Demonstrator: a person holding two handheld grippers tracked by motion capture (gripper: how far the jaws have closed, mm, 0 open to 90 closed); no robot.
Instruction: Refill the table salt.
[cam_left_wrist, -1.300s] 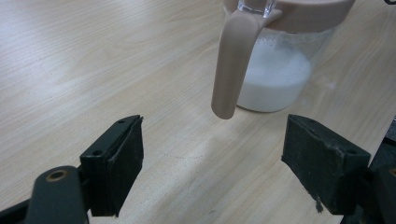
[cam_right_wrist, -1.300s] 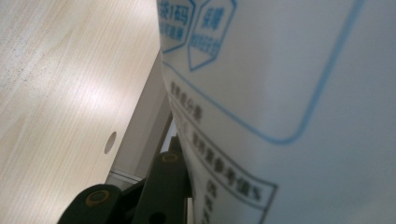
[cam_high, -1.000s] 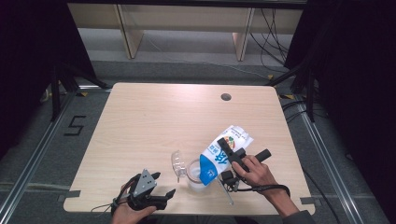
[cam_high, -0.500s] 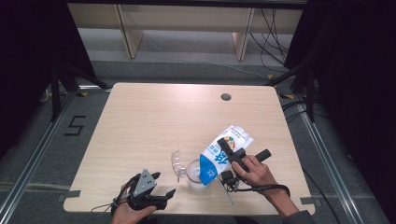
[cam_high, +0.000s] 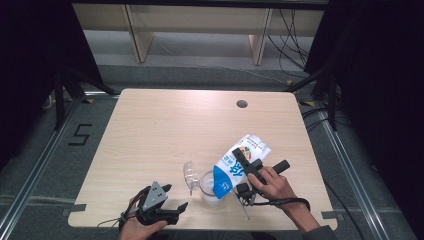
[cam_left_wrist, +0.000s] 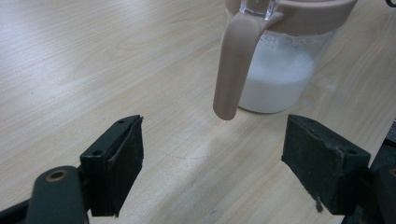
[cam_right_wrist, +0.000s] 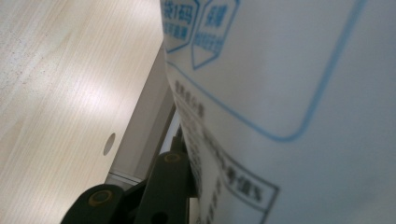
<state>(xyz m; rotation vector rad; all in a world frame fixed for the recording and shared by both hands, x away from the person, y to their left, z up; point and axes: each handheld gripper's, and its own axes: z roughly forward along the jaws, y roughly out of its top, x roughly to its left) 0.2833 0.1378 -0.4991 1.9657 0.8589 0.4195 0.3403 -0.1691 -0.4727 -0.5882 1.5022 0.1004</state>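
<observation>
Pouring step, milk from carton into pitcher; landmark was the pitcher (cam_high: 209, 189), which sat near the front edge of the table (cam_high: 165, 125), clear body, pinkish rim and handle, partly filled with white liquid. Nearest the person, the left gripper (cam_high: 176, 199) rested on the table, front-left of the pitcher, jaws spread wide with nothing between them; in the left gripper view its pads (cam_left_wrist: 119, 161) framed the pitcher handle (cam_left_wrist: 232, 65) from a short way off, not touching. Right of the pitcher, the right gripper (cam_high: 245, 167) was clamped on the milk carton (cam_high: 239, 164), a jaw pressed flat on the printed side in the right gripper view (cam_right_wrist: 289, 93). The carton was tilted, lower end over the pitcher mouth, upper end pointing away to the far right. Just left of the pitcher mouth a clear lid (cam_high: 190, 175) stood open, apart from the carton. Whether liquid was actually flowing, could not tell. To do it well, probably: keep the spout end over the opening, raise the tilt slowly, hold the squeeze even so the soft carton didn't buckle and surge. Left gripper could close on the handle to steady the pitcher if it started to slide. Farther back, a round cable hole (cam_high: 242, 104) sat in the tabletop, well apart from the pitcher.
</observation>
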